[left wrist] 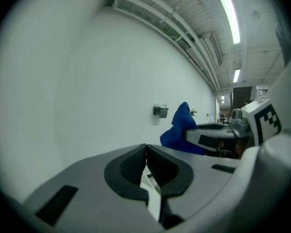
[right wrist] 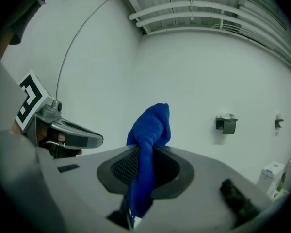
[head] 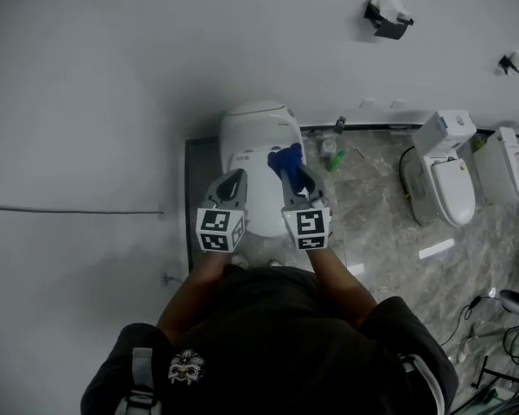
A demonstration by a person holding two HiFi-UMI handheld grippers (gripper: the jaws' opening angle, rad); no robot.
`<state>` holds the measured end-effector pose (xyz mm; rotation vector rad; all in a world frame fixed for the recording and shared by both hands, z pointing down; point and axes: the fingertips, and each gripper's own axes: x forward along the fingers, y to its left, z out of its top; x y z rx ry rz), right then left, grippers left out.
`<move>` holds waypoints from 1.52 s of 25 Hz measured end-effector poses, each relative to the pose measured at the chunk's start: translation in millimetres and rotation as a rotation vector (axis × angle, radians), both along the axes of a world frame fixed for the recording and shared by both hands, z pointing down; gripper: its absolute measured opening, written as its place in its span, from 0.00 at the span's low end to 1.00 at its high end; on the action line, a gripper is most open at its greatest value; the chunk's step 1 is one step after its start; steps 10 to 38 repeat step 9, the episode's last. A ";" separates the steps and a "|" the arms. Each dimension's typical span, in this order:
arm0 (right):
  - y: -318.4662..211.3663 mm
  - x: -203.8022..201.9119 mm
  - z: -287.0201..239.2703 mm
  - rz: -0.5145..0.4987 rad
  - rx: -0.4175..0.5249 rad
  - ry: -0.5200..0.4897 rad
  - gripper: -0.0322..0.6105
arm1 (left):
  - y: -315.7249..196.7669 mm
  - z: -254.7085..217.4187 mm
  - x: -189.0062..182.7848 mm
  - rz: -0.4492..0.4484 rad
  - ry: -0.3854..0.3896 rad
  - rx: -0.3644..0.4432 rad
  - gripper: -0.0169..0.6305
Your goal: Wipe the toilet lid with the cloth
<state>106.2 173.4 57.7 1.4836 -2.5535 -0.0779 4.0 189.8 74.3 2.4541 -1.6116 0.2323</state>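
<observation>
A white toilet (head: pixel 258 137) with its lid (head: pixel 261 188) down stands against the wall, seen below both grippers in the head view. A blue cloth (right wrist: pixel 148 144) is pinched between the jaws of my right gripper (right wrist: pixel 144 161), its bunched top sticking up past the fingertips; the cloth (head: pixel 285 158) and right gripper (head: pixel 296 173) hang over the lid's right side. My left gripper (head: pixel 233 182) is shut with nothing in it, held level beside the right one. In the left gripper view its pads (left wrist: pixel 146 166) meet, and the cloth (left wrist: pixel 180 130) shows beyond them.
Two more white toilets (head: pixel 445 167) stand on the marble floor at the right. A paper holder (head: pixel 386 15) hangs on the wall above. Bottles (head: pixel 332 150) sit by the toilet's right side. Cables (head: pixel 493 327) lie at the lower right.
</observation>
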 end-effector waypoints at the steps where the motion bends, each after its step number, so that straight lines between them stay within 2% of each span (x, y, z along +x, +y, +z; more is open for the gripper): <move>1: 1.3 -2.1 -1.7 -0.003 0.007 -0.002 0.15 | 0.9 -1.0 -1.0 -0.001 -0.001 0.001 0.05; 38: 8.2 -7.2 -11.1 -0.008 0.028 -0.015 0.15 | 7.3 -8.4 -2.9 0.003 -0.007 0.009 0.05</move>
